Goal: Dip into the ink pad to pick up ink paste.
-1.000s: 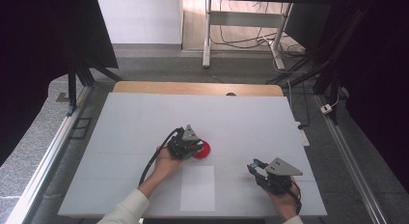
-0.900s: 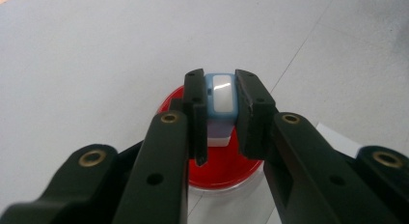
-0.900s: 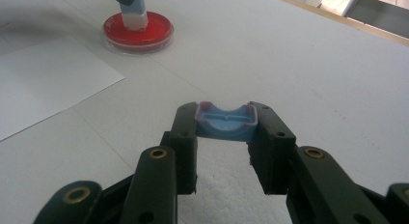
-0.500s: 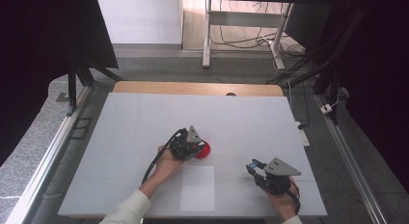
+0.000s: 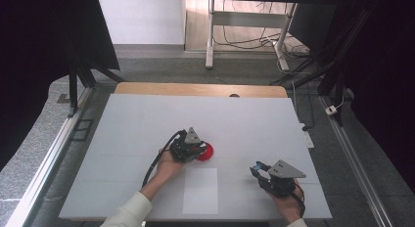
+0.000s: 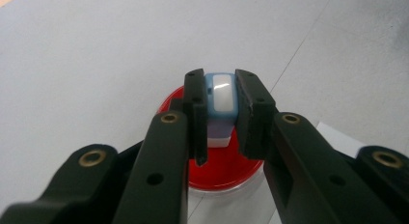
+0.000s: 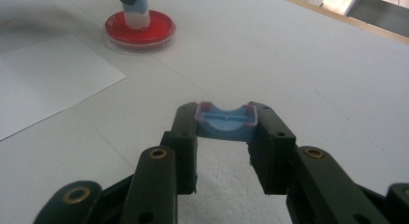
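My left gripper (image 6: 221, 105) is shut on a small blue stamp with a white body (image 6: 221, 96), pointing down into a round red ink dish (image 6: 219, 173). In the high view that gripper (image 5: 199, 149) sits over the red dish (image 5: 207, 151) at mid-table. My right gripper (image 7: 225, 119) is shut on a blue cap (image 7: 225, 123), held just above the table. In the high view the right gripper (image 5: 257, 170) is near the front right. The right gripper view also shows the red dish (image 7: 140, 30) with the stamp's foot (image 7: 136, 17) standing in it.
A white sheet of paper (image 5: 200, 190) lies flat on the table just in front of the dish, also seen as a sheet (image 7: 43, 79) in the right gripper view. The white table (image 5: 147, 124) has a wooden strip along its far edge.
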`<state>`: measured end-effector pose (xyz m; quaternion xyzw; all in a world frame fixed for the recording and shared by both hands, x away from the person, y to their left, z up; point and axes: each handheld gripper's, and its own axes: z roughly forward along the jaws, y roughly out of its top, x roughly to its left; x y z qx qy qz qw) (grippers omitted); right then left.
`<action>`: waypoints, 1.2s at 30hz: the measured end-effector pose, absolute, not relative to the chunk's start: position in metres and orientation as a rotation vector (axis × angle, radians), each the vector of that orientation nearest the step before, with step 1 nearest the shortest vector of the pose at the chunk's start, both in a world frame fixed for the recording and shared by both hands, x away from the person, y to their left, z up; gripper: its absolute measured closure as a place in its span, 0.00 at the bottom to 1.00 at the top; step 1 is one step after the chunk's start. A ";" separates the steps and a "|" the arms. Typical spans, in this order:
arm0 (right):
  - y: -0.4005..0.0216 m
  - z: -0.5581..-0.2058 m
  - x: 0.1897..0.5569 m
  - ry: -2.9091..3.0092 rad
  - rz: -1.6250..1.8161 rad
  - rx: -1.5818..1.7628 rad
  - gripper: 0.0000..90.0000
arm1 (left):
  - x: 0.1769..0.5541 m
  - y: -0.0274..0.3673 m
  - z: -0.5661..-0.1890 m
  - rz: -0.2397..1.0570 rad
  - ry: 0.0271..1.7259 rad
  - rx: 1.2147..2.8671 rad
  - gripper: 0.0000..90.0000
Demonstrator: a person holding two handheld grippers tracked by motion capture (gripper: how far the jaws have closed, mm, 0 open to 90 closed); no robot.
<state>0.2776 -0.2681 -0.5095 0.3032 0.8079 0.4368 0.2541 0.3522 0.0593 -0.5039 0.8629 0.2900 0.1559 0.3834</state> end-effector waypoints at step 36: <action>-0.270 -0.509 0.279 2.192 1.189 0.821 0.72 | 0.365 0.070 -0.498 0.370 0.797 2.163 0.84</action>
